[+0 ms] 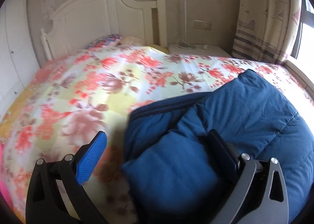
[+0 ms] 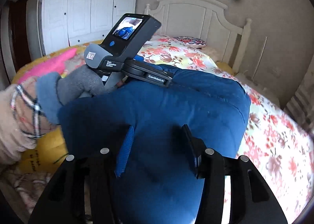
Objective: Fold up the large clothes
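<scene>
Blue puffy jacket (image 1: 225, 126) bunched up on the near right of the flowery bed (image 1: 98, 86). Left claw (image 1: 159, 151) spread wide around a puffy fold, pads not pinching. Right claw (image 2: 157, 147) part open over the jacket, not squeezing. Gloved hand (image 2: 78, 84) on the left, gripping the other tool's handle.

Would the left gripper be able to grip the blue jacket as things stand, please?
Probably yes. The left gripper stands open, and a puffy fold of the jacket already bulges between its fingers, with nothing covering it.
</scene>
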